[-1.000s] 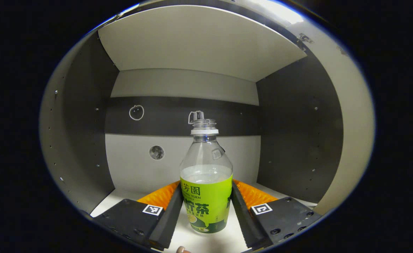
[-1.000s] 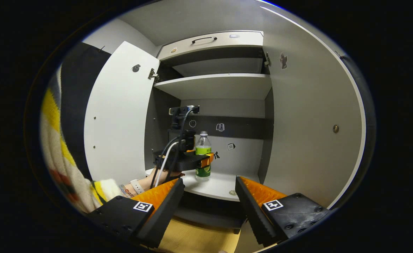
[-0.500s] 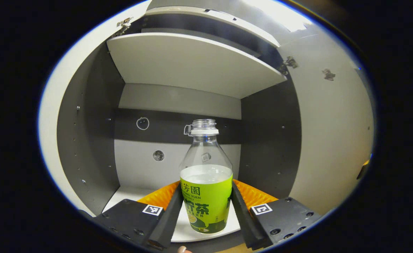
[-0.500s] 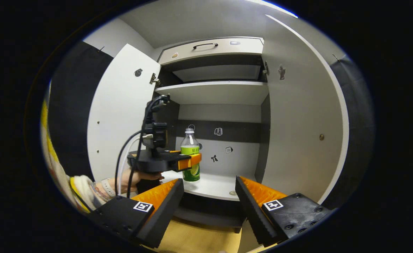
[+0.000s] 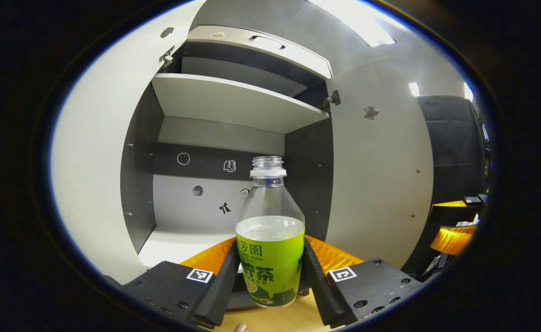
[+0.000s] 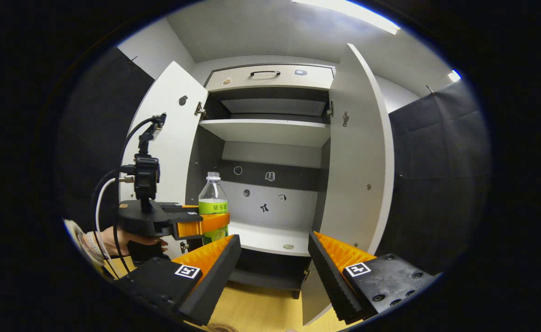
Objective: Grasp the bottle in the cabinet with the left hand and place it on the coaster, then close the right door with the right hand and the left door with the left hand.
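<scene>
Two fingers of the left gripper (image 5: pixel 270 272) press against opposite sides of a clear plastic bottle (image 5: pixel 270 249) with a green label, holding it upright; it is part full of clear liquid and has no cap. In the left gripper view the bottle is out in front of the cabinet, above a light wooden surface (image 5: pixel 279 318), with the shelf edge behind it. In the right gripper view the same gripper (image 6: pixel 210 222) shows at the left, held by a hand (image 6: pixel 127 237), with the bottle (image 6: pixel 213 205) clear of the cabinet's front and just beside the left door (image 6: pixel 169 152).

Nearest in the right gripper view, the right gripper (image 6: pixel 275 267) has its fingers spread wide apart with nothing between them.

Behind stands the white cabinet (image 6: pixel 270 133) with both doors swung open; the right door (image 6: pixel 358 170) stands edge-on. Its lower shelf (image 6: pixel 270 237) carries a small round thing (image 6: pixel 288 246) near the front edge. Small stickers (image 6: pixel 265 207) dot the back wall. Above, a drawer front has a dark handle (image 6: pixel 265 72).
</scene>
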A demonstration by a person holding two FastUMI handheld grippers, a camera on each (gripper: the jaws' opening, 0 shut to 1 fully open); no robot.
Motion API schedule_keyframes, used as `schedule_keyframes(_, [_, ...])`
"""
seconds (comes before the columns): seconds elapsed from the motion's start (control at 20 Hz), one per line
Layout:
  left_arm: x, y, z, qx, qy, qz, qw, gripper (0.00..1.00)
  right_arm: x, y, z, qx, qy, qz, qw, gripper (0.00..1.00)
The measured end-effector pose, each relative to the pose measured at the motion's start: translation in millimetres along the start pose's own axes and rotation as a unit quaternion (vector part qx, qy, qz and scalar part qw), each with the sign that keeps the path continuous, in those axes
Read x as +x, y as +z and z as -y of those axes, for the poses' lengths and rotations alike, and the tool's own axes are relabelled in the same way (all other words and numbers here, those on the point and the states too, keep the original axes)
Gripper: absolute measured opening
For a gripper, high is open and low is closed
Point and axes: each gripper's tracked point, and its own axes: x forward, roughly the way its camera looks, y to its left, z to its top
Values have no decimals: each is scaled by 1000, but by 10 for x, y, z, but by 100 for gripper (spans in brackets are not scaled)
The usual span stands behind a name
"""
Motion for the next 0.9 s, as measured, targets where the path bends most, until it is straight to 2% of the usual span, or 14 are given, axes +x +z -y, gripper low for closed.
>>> schedule_keyframes(0.15, [-286, -213, 196, 6, -2, -14, 1000, 77, -160, 27, 69, -14, -16, 2, 1000, 98])
schedule_keyframes(0.25, [-470, -340, 251, 10, 15, -14, 1000, 76, -225, 11, 99, -11, -12, -2, 1000, 98])
schedule_keyframes(0.4, [-681, -584, 422, -11, 26, -13, 1000, 76, -281, -50, 121, -1, 10, -12, 1000, 98])
schedule_keyframes(0.65, [-944, -1111, 667, -31, 67, -34, 997, 77, -377, -233, 89, 28, 71, -33, 997, 96])
schedule_keyframes(0.7, [-988, -1226, 726, -33, 78, -36, 996, 76, -397, -262, 101, 29, 80, -34, 996, 98])
schedule_keyframes(0.8, [-1077, -1446, 793, -18, 104, -40, 994, 75, -442, -362, 133, 27, 92, -38, 995, 98])
schedule_keyframes(0.9, [-1129, -1686, 913, -4, 112, -49, 992, 75, -473, -501, 130, 31, 105, -44, 993, 98])
